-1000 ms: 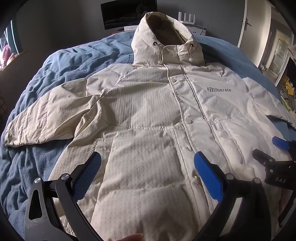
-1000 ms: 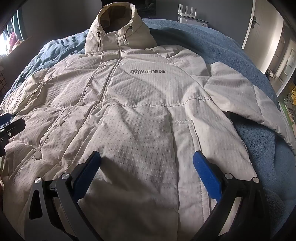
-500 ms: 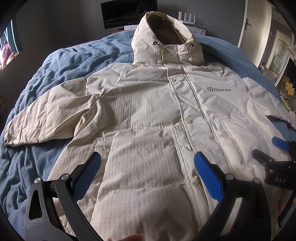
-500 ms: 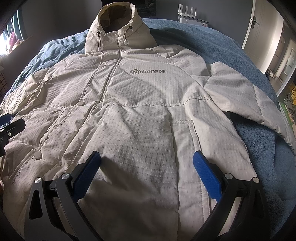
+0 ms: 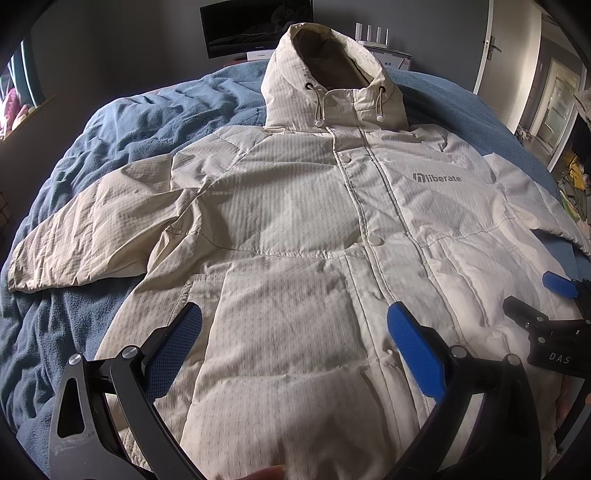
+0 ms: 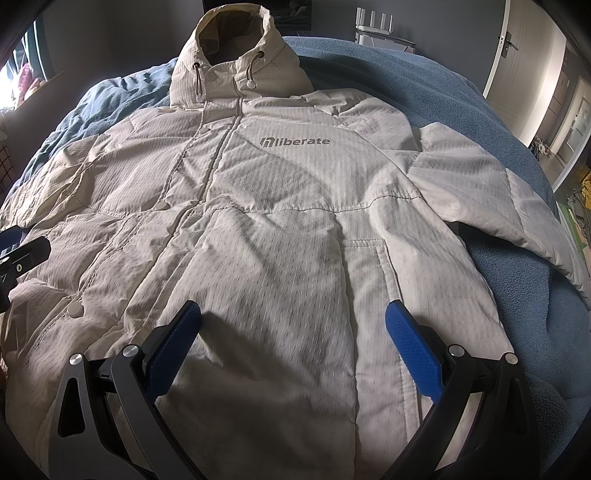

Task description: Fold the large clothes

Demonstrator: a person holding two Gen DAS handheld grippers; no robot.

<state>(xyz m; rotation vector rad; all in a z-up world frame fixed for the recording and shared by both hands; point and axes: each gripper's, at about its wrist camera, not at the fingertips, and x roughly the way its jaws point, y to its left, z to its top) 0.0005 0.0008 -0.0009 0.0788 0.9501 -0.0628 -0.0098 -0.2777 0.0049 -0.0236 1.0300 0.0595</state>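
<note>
left gripper (image 5: 293, 328): black frame, blue-padded fingers (image 5: 412, 347) spread wide apart, nothing between them; hovers over lower front of jacket, left of the placket
jacket: cream quilted puffer jacket with hood (image 5: 303, 221), front up, snapped closed, spread flat on blue fleece blanket (image 5: 122, 125) covering a bed; hem nearest both cameras, hood (image 5: 332, 74) at far end
left sleeve area: one sleeve (image 5: 92, 236) stretched out sideways on the blanket, cuff at far left of left wrist view, well apart from the fingers
pocket: slanted pocket opening (image 5: 192, 291) just beyond the left gripper's left finger
placket: snap buttons (image 5: 376, 240) down the centre, line passes just beside the left gripper's right finger
right gripper (image 6: 293, 328): same build, blue pads (image 6: 412, 349) wide apart, empty; hangs over lower front, right of the placket; its tip also shows at right edge of left wrist view (image 5: 543, 306), over the jacket's right side
other sleeve (image 6: 498, 195): laid out to the right on the blanket, well apart from the right gripper
writing: grey chest logo "liberate" (image 6: 295, 141) with small square mark; "DAS" in white on black gripper body (image 5: 559, 357)
containers: cannot tell of any
background: dark screen (image 5: 258, 26) on grey wall, white router with antennas (image 5: 371, 31), white door (image 6: 508, 48) at right
</note>
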